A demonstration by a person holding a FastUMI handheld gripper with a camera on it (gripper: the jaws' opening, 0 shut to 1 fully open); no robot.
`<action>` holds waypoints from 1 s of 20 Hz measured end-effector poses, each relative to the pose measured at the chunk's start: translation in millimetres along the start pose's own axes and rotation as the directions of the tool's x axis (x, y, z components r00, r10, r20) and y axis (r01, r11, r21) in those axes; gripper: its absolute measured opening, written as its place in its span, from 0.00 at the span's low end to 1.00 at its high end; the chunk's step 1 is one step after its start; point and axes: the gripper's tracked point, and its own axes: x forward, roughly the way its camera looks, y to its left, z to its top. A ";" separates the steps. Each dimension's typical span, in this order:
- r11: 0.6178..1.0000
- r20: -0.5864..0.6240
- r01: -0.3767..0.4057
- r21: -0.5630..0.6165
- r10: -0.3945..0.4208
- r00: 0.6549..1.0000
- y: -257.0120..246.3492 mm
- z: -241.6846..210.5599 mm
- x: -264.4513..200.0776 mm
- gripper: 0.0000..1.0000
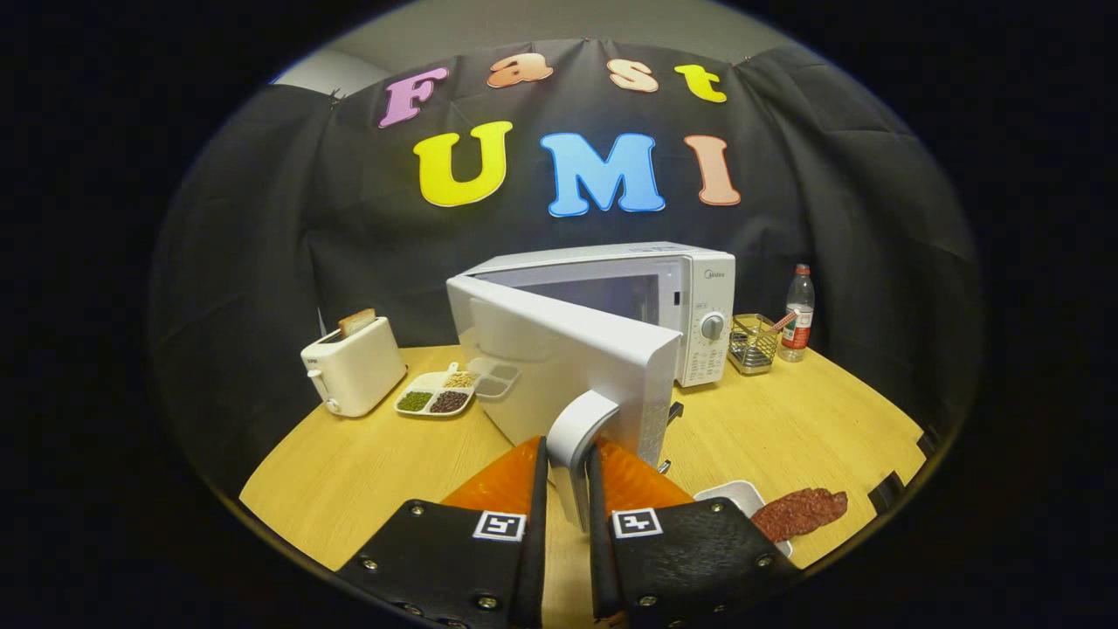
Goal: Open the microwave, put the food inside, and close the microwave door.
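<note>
A white microwave (690, 297) stands toward the back of a round wooden tabletop (786, 428), and its door (559, 367) is swung partway out toward the camera, hinged on the microwave's left side. The gripper (568, 489) has its jaws drawn narrow around the door's upright white handle (576, 437), one finger on each side of it and apparently pressing on it, so the opening step looks to be well under way but not finished, since the door stands at an angle rather than fully wide. The dim cavity can be made out behind the door, and whether anything sits inside it cannot be told. The food (799, 513), a flat, reddish-brown, rough-textured piece resembling a slice of cooked meat, lies on a small white dish (742, 498) on the tabletop, just to the right of the jaws and in front of the microwave. Judging from this, the food has yet to be picked up and placed inside, and closing the door comes after that. To the left of the microwave are a white toaster (354, 367) with a slice of bread standing in it and a divided white tray (437, 393) holding beans or grains; to its right are a wire basket (753, 343) and a clear plastic bottle (797, 313)
</note>
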 end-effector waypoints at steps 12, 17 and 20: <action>0.990 -0.062 -0.141 0.001 0.141 0.988 78.0 -48.6 -69.7 0.24; 0.923 -0.115 -0.365 -0.120 0.353 0.929 122.9 -71.8 -101.9 0.24; 0.859 -0.123 -0.478 -0.182 0.463 0.878 134.4 -74.4 -128.5 0.36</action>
